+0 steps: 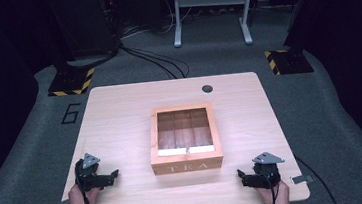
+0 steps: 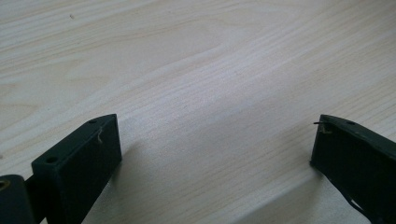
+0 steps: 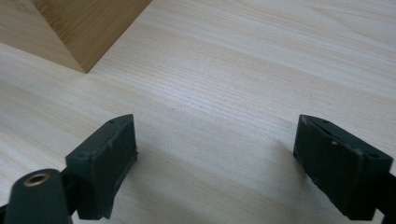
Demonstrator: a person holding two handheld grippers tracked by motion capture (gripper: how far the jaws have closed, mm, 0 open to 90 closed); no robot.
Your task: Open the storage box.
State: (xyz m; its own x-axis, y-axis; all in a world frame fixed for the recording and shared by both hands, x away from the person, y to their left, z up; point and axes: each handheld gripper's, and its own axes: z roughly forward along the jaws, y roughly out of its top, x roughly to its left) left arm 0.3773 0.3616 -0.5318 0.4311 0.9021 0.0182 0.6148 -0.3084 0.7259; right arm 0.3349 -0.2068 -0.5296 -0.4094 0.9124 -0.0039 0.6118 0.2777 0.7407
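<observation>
Room: dark, grey carpet floor (image 1: 32, 146); one white metal frame (image 1: 210, 8) at the far side, black cables (image 1: 157, 61) trailing across the carpet, two stand bases with yellow-black hazard stripes (image 1: 71, 82).
Floor marking: one figure "6" (image 1: 71, 113) beside the left edge of the worktop.
Worktop (image 1: 120, 113): one, pale wood grain, with one dark round grommet (image 1: 207, 88) near its far edge.
Box (image 1: 185, 139): one wooden box, roughly centred on the worktop, lid with a clear window; dividers show through it, at least three compartments in the far row.
Writing: "TEA" on the box's near wall.
Grippers: two, one in each hand, both resting on the worktop at the near edge, well apart from the box.
Left gripper (image 1: 107, 178): near-left of the box; jaws spread wide, nothing between them, bare worktop ahead.
Right gripper (image 1: 245, 177): near-right of the box; jaws spread wide and empty; one corner of the box (image 3: 79, 32) sits ahead to its upper left.
</observation>
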